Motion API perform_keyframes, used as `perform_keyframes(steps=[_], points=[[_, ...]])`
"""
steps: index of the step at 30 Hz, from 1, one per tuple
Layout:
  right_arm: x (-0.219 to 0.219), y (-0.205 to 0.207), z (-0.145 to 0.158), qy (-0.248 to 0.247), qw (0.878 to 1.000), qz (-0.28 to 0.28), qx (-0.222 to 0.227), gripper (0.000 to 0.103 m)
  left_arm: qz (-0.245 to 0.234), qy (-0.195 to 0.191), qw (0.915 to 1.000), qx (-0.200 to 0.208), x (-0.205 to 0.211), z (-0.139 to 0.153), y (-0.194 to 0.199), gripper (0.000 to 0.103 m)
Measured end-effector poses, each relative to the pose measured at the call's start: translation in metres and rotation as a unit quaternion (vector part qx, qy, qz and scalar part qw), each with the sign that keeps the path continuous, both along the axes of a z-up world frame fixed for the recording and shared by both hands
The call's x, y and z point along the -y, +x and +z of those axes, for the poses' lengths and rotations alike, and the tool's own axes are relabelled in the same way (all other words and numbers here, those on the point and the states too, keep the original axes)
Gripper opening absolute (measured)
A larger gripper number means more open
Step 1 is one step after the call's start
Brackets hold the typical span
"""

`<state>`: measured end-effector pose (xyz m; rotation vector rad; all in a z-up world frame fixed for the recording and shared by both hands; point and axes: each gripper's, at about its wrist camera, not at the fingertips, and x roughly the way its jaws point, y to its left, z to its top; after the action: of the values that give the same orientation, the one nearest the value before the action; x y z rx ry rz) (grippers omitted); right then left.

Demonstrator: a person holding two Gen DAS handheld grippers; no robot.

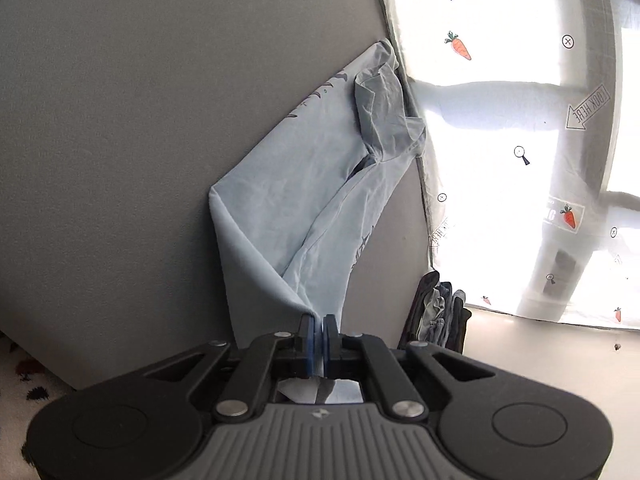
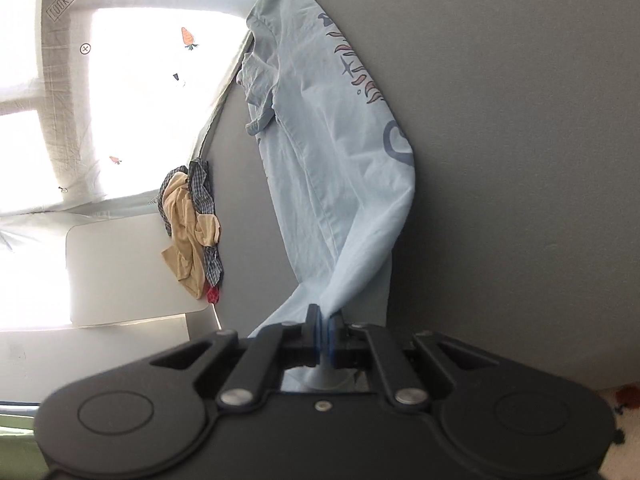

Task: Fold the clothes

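Nearest in the left wrist view, the left gripper (image 1: 319,330) is being kept fully closed, its blue pads (image 1: 307,340) pinching a corner of the pale blue shirt (image 1: 304,200); a bit of cloth is showing behind the jaws. From that pinch the fabric is being drawn up in a taut fold off the grey table (image 1: 140,140). Likewise, in the right wrist view, the right gripper (image 2: 324,328) is being held closed on another near part of the shirt (image 2: 320,160), with cloth bunched between its pads (image 2: 316,332) and hanging behind them.

Beyond the grippers, the rest of the shirt is lying along the table (image 2: 520,160), reaching toward the far edge, where the collar and a crumpled sleeve are being seen. A printed design is showing on the shirt's far half.

At the table's far edge, well apart from the shirt, a heap of clothes (image 2: 192,220) is lying, tan and checked. Another dark pile (image 1: 438,312) is being seen at that edge in the left view. Farthest off, a bright curtain (image 1: 500,120) with carrot prints is hanging.
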<state>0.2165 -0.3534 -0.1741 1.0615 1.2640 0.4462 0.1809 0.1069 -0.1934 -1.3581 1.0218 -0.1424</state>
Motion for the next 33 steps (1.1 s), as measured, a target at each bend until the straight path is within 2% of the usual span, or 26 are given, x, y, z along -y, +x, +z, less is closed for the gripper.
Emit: perform_keyframes(steps=[3, 5, 8, 9, 10, 11, 12, 14, 15, 16, 17, 21, 24, 25, 29, 30, 31, 32, 33], points=[[-0.002, 0.034, 0.005, 0.023, 0.999, -0.025, 0.009, 0.004, 0.018, -0.01, 0.9997, 0.015, -0.001, 0.004, 0.035, 0.004], [-0.002, 0.071, 0.01, 0.025, 0.999, -0.042, 0.023, 0.004, 0.032, -0.006, 0.9992, 0.024, -0.003, 0.007, 0.07, 0.004], [0.001, 0.132, 0.003, 0.029, 0.996, -0.085, 0.02, 0.005, 0.065, 0.018, 0.9976, 0.014, -0.013, 0.007, 0.119, 0.004], [0.002, 0.152, -0.002, 0.032, 0.995, -0.098, 0.019, 0.011, 0.081, 0.033, 0.9961, 0.003, -0.017, 0.006, 0.138, 0.004], [0.003, 0.17, -0.006, 0.032, 0.993, -0.11, 0.021, 0.026, 0.092, 0.053, 0.9943, -0.001, -0.02, 0.007, 0.152, 0.008], [0.003, 0.182, -0.003, 0.02, 0.993, -0.114, 0.031, 0.041, 0.096, 0.074, 0.9926, -0.001, -0.022, 0.01, 0.164, 0.018], [0.003, 0.194, -0.001, 0.008, 0.992, -0.118, 0.042, 0.058, 0.09, 0.091, 0.9918, 0.005, -0.023, 0.014, 0.173, 0.023], [0.003, 0.208, 0.011, -0.026, 0.991, -0.112, 0.076, 0.058, 0.077, 0.126, 0.9889, 0.017, -0.027, 0.023, 0.191, 0.045], [0.001, 0.208, 0.019, -0.052, 0.989, -0.103, 0.096, 0.059, 0.061, 0.152, 0.9862, 0.025, -0.025, 0.029, 0.193, 0.052], [-0.002, 0.205, 0.026, -0.083, 0.986, -0.095, 0.111, 0.059, 0.045, 0.178, 0.9825, 0.033, -0.023, 0.035, 0.194, 0.066], [-0.006, 0.2, 0.029, -0.118, 0.982, -0.083, 0.126, 0.059, 0.03, 0.202, 0.9782, 0.036, -0.02, 0.038, 0.192, 0.073], [-0.023, 0.171, 0.015, -0.228, 0.96, -0.018, 0.161, 0.059, -0.044, 0.286, 0.9572, 0.006, 0.002, 0.021, 0.172, 0.073], [-0.033, 0.147, -0.005, -0.283, 0.944, 0.027, 0.166, 0.047, -0.085, 0.308, 0.9476, -0.014, 0.02, 0.002, 0.158, 0.073], [-0.037, 0.14, -0.011, -0.297, 0.939, 0.039, 0.169, 0.044, -0.096, 0.326, 0.9404, -0.021, 0.029, -0.005, 0.155, 0.073], [-0.05, 0.119, -0.025, -0.283, 0.936, 0.079, 0.193, 0.046, -0.154, 0.367, 0.9168, -0.031, 0.059, -0.025, 0.152, 0.073], [-0.054, 0.115, -0.028, -0.283, 0.934, 0.085, 0.2, 0.055, -0.164, 0.369, 0.9143, -0.033, 0.064, -0.03, 0.151, 0.073], [-0.059, 0.114, -0.031, -0.297, 0.928, 0.087, 0.207, 0.057, -0.17, 0.371, 0.9122, -0.035, 0.067, -0.033, 0.15, 0.073], [-0.064, 0.115, -0.034, -0.31, 0.922, 0.093, 0.212, 0.057, -0.174, 0.376, 0.9094, -0.039, 0.071, -0.036, 0.148, 0.072], [-0.067, 0.116, -0.037, -0.318, 0.919, 0.099, 0.21, 0.049, -0.175, 0.382, 0.9063, -0.041, 0.074, -0.038, 0.149, 0.071]])
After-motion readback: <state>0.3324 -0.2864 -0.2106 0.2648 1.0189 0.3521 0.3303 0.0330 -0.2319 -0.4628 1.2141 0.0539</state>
